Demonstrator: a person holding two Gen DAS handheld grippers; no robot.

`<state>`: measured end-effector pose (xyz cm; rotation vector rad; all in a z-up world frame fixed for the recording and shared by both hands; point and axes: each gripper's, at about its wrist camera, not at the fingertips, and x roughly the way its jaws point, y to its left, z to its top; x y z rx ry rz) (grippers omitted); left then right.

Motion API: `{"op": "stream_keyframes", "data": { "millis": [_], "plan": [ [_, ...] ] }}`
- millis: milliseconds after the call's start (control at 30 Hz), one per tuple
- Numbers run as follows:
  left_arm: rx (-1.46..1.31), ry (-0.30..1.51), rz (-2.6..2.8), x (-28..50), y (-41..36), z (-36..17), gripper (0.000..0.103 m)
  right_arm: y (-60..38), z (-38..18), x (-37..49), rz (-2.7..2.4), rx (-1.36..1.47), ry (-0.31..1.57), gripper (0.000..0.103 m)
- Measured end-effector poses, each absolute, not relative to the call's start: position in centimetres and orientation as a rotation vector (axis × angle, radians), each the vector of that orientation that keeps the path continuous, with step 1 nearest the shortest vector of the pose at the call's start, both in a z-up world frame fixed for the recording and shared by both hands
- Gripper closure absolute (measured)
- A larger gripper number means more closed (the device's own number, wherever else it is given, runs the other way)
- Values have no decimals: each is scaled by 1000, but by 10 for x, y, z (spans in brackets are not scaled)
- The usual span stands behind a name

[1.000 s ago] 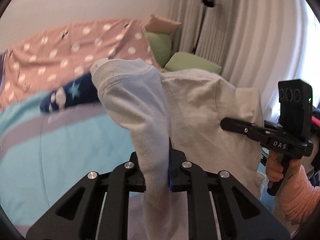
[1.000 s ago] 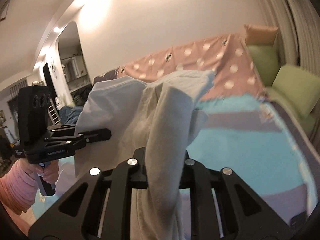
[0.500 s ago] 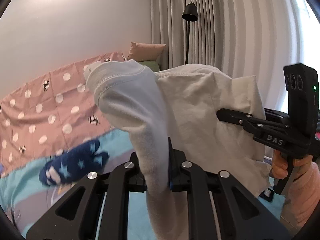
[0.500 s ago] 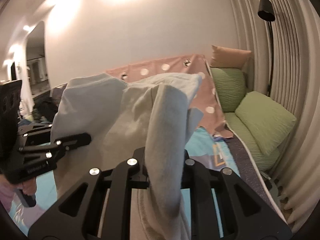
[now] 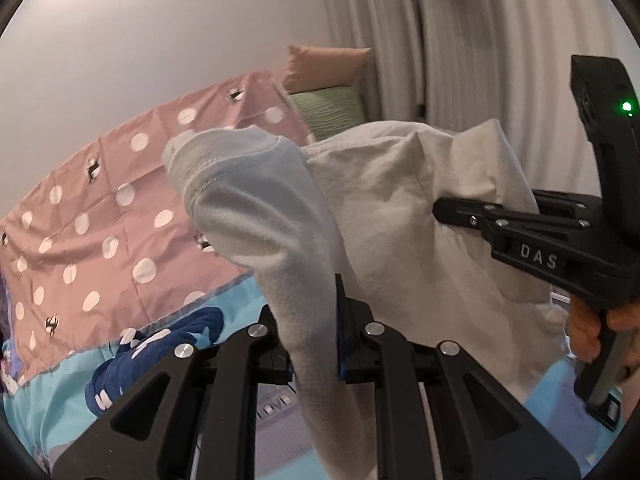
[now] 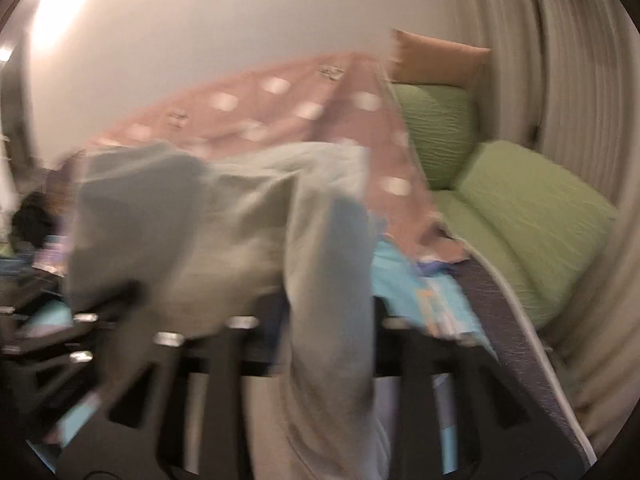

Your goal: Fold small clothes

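Note:
A small off-white garment [image 5: 400,216] hangs in the air between both grippers, above the bed. My left gripper [image 5: 316,344] is shut on one edge of it, the cloth draping over the jaws. My right gripper [image 6: 324,320] is shut on the other edge [image 6: 320,264]; this view is blurred by motion. The right gripper also shows in the left wrist view [image 5: 452,208] at the right, pinching the cloth. The left gripper shows dimly at the lower left of the right wrist view [image 6: 100,308].
A turquoise bedspread [image 5: 48,396] lies below, with a pink polka-dot blanket [image 5: 120,216] behind it. A navy star-patterned garment [image 5: 156,348] lies on the bed. Green cushions [image 6: 532,216] and an orange pillow [image 5: 324,68] sit by the curtain [image 5: 460,40].
Both grippers have lifted and swung with the garment. The views tilted up from the bed toward the wall and curtain, then dipped slightly. The right wrist view is now motion-blurred.

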<state>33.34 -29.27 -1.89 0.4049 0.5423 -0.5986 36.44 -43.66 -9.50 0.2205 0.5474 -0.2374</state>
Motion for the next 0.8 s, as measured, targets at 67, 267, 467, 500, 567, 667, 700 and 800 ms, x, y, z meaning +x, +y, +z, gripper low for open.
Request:
{"op": "stream_keyframes", "data": {
  "millis": [67, 267, 467, 500, 567, 667, 700, 800],
  "plan": [
    [398, 526, -513, 364, -294, -43, 72, -445, -136, 380, -383, 219, 645, 40],
    [423, 662, -362, 400, -254, -123, 36, -439, -215, 330, -279, 367, 717, 50],
    [419, 709, -440, 355, -200, -148, 31, -389, -202, 245, -226, 263, 702, 41],
    [395, 714, -461, 342, -193, -147, 29, -381, -194, 230, -219, 248, 693, 39],
    [351, 710, -497, 316, -185, -142, 23, -366, -174, 196, -215, 221, 666, 34],
    [300, 668, -560, 268, -175, -128, 19, -348, -142, 145, -240, 205, 624, 26],
    [288, 654, -573, 252, -173, -121, 18, -341, -129, 124, -250, 212, 607, 23],
    [263, 615, -581, 212, -165, -104, 8, -328, -106, 84, -256, 246, 576, 19]
  ]
}}
